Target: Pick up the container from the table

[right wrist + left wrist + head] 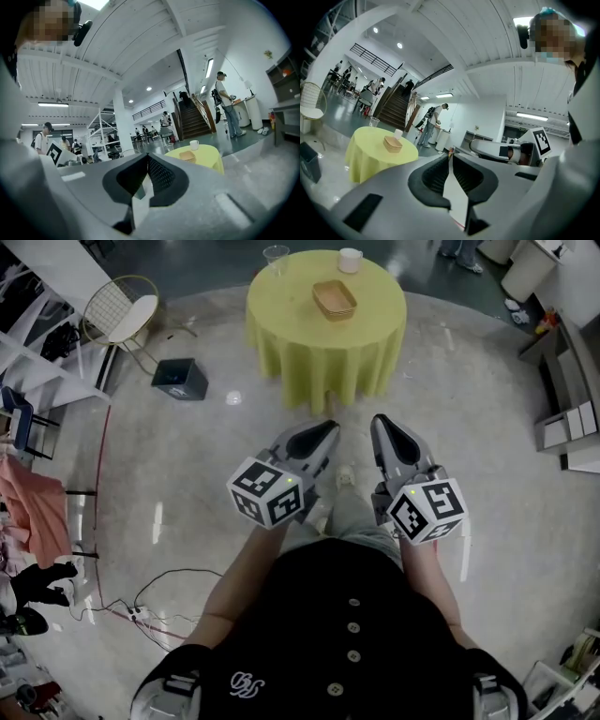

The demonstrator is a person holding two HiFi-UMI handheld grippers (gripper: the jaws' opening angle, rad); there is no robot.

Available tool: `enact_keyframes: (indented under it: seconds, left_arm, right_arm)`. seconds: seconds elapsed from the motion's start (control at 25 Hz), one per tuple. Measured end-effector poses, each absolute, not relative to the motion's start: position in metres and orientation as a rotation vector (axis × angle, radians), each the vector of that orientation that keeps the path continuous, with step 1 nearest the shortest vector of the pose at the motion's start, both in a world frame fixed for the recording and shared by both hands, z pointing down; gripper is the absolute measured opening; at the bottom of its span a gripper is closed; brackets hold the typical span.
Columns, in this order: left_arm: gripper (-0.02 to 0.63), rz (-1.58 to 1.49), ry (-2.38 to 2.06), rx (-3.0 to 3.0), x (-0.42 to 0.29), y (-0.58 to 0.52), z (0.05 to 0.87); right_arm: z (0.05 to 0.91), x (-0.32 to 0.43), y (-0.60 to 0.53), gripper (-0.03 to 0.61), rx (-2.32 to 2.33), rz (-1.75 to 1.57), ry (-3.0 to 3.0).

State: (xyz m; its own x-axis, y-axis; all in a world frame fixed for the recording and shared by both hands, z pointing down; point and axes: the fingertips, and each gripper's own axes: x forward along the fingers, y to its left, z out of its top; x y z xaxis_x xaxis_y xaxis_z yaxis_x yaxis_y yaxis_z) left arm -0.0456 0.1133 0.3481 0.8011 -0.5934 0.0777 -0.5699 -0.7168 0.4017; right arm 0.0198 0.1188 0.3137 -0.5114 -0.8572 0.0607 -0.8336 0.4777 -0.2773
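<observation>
Container (335,299) waits untouched on the desk (291,320) ahead; my left hand-held gripper (326,430) and right hand-held gripper (382,423) are closed, empty.

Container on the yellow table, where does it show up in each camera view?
Head view: container at top centre, on the yellow table.
Left gripper view: container left of centre, mid-height.
Right gripper view: container right of centre, below mid-height.
Shared landmark: the white cup on the same table.
</observation>
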Motion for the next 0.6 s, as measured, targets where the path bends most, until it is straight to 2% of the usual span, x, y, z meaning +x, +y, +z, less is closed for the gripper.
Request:
enact_keyframes:
  seconds: [0.6]
  left_arm:
    - [0.035, -0.060, -0.888, 2.536, -0.023, 0.007, 0.367]
  right_arm:
    - [0.331, 0.033, 0.005, 0.003, -1.440, -0.484, 2.677]
